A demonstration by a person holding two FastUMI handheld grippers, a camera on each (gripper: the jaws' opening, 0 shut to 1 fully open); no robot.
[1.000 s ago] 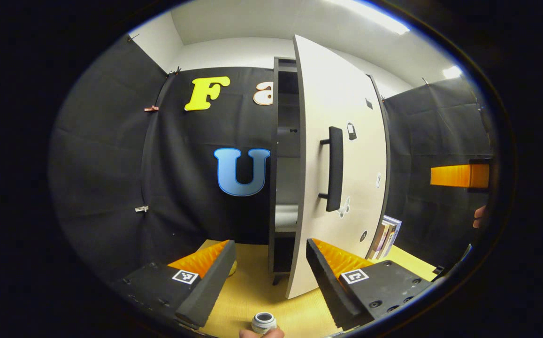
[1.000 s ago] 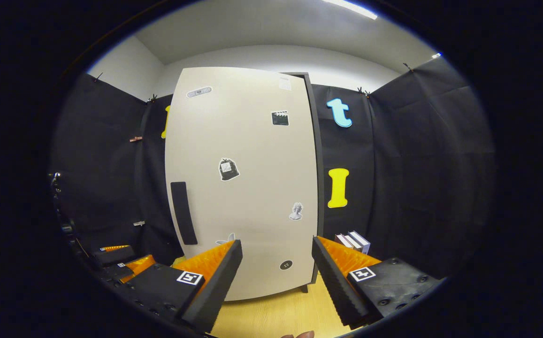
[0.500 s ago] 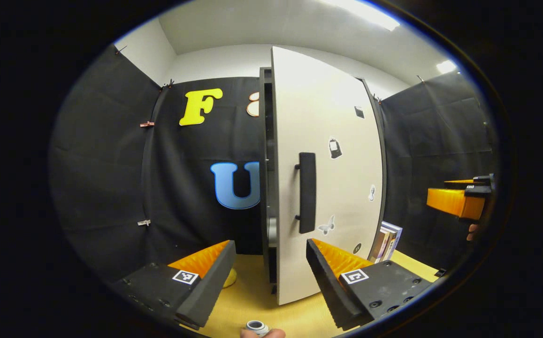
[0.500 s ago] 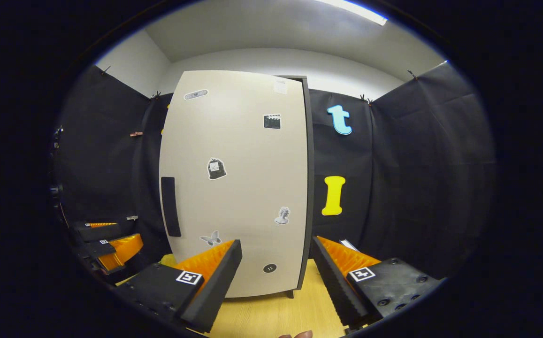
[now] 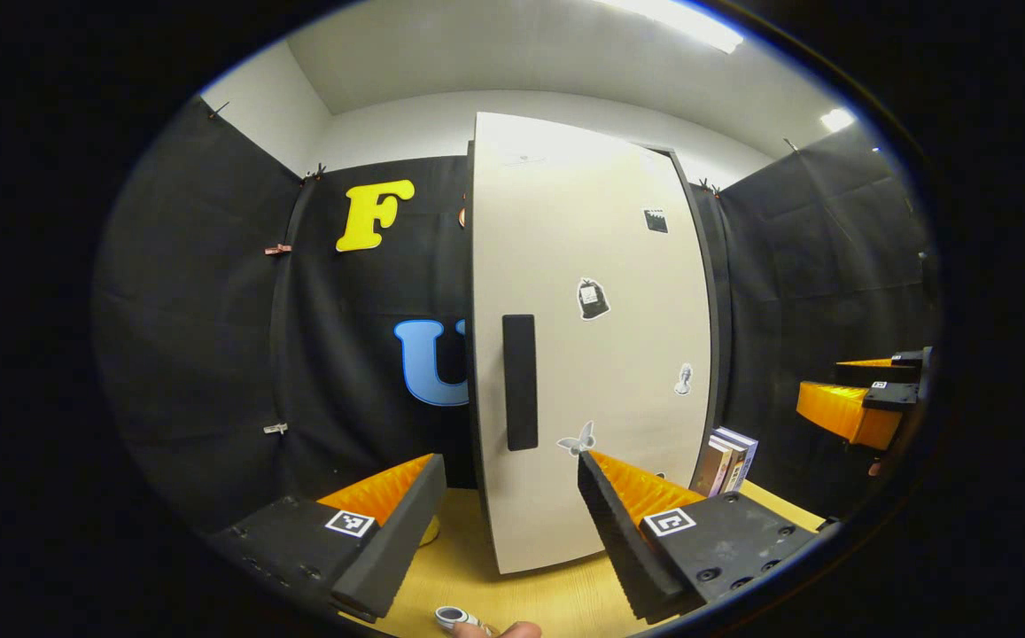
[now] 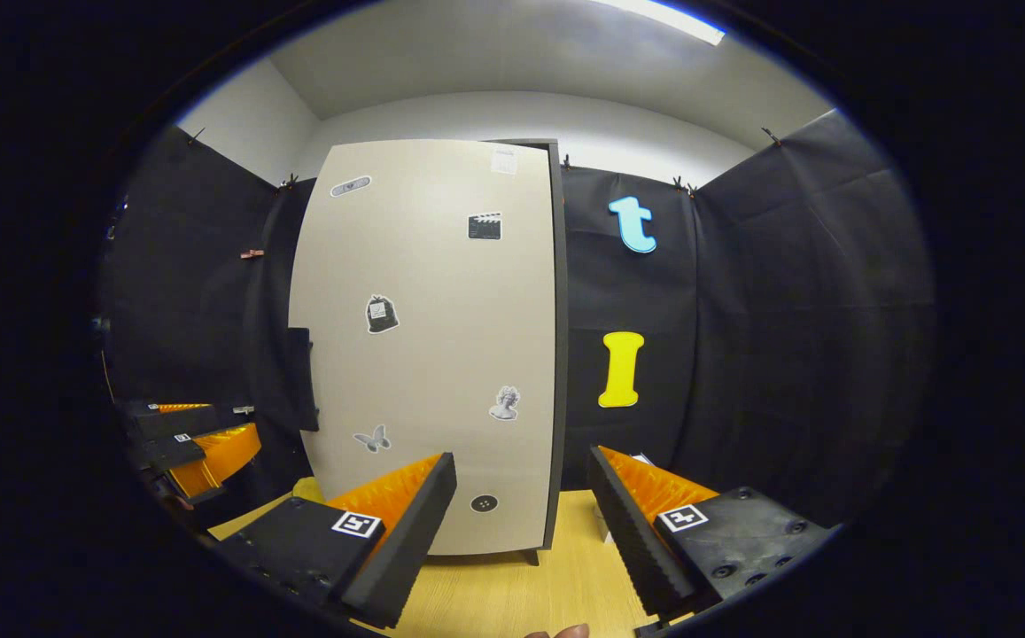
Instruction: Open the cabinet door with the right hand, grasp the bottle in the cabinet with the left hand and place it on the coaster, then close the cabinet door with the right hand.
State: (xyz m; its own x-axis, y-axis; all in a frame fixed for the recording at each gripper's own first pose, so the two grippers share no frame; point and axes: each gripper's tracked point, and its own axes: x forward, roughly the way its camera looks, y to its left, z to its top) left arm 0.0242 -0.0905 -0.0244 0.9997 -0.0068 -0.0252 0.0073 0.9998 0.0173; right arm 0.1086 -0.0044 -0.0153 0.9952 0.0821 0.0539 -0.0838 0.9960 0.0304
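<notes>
Both claws, left claw (image 5: pixel 503 523) and right claw (image 6: pixel 521 523), are hanging apart, gripping nothing, facing the cabinet door (image 5: pixel 592 354) (flush shut).

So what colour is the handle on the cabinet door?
Black. The handle is a dark upright bar on the pale door, clearest in the left gripper view.

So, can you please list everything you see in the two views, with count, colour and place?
cabinet door: one, cream, shut, centre, stickers on it
door handle: one, black, door's left side
books: a few, upright, right of cabinet
yellow object: one, yellow, left of cabinet; unclear what
table: one, light wood
bottle: one, white, bottom edge, left gripper view
left hand-held gripper: open, empty
right hand-held gripper: open, empty
</notes>
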